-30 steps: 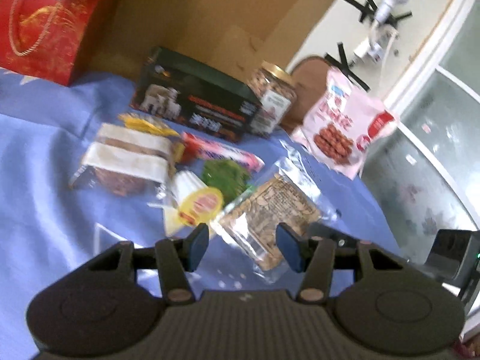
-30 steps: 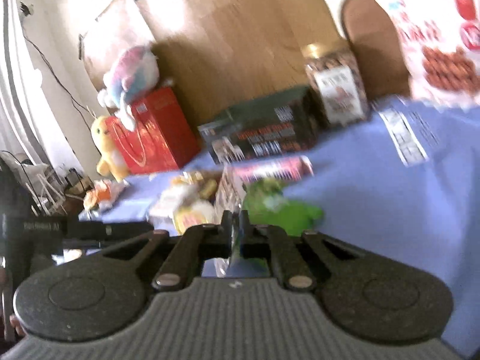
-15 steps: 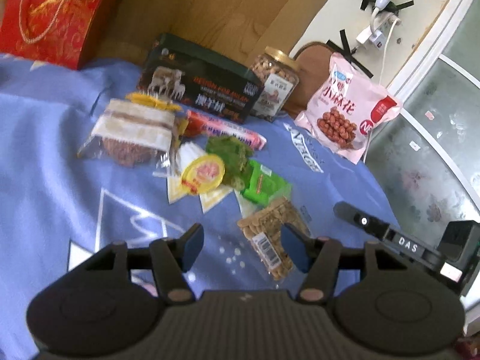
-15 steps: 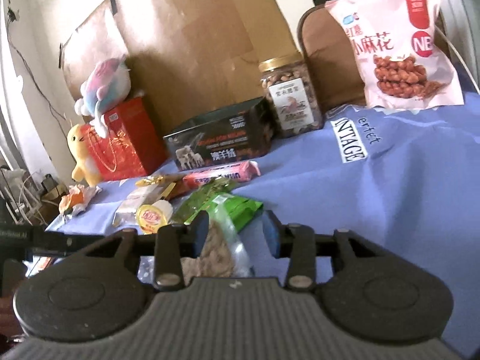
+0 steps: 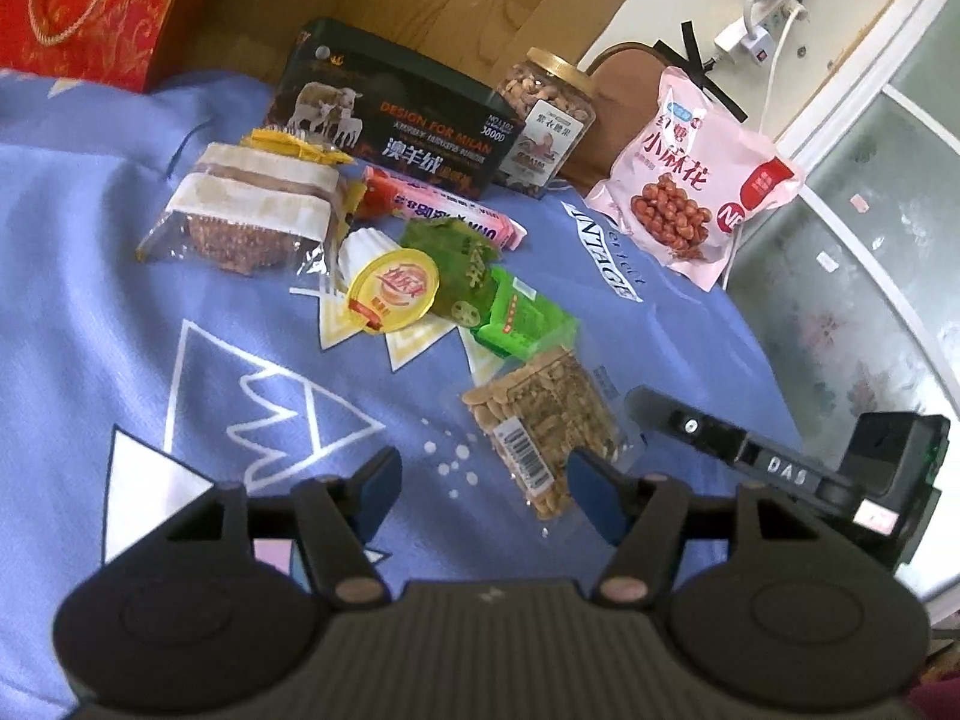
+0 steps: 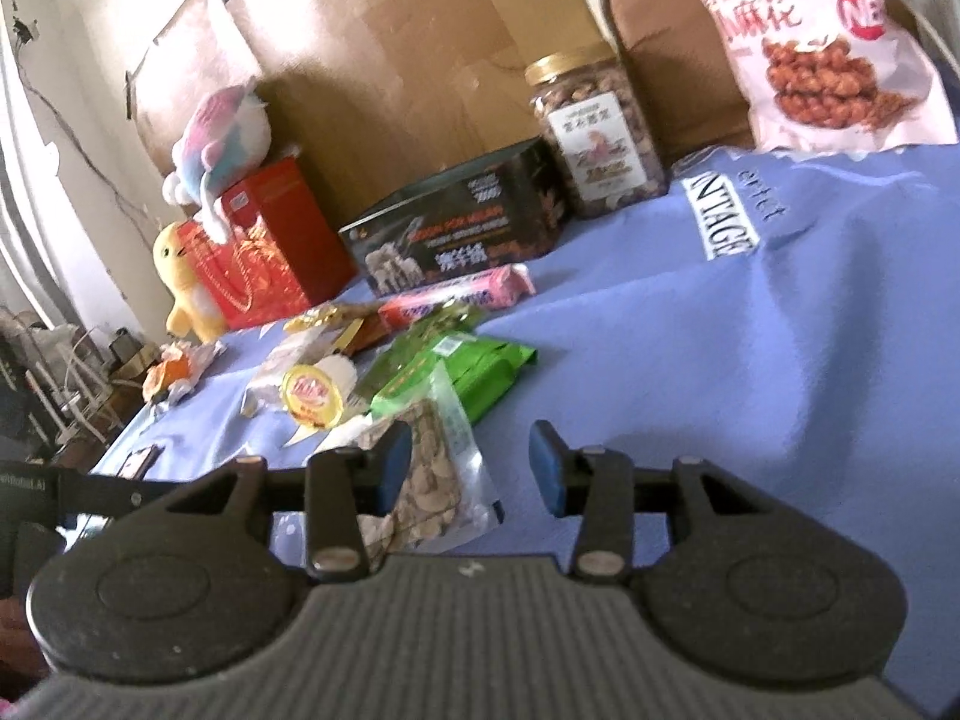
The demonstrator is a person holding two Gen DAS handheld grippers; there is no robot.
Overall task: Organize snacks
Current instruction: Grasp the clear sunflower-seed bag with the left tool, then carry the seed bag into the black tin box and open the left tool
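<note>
Both jaws wide, empty: right gripper (image 6: 471,465) just beside the peanut packet (image 6: 435,480); left gripper (image 5: 483,492) hovers near; the next pick needs realigning.

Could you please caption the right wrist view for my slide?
Open right tool above a clear nut packet lying on the blue cloth.

clear nut packet (image 5: 543,423) | flat on blue cloth (image 5: 120,300) | touching green packet (image 5: 522,315)

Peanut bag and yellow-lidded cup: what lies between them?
In the left wrist view, a green snack packet lies between the peanut bag and the yellow-lidded cup.
</note>
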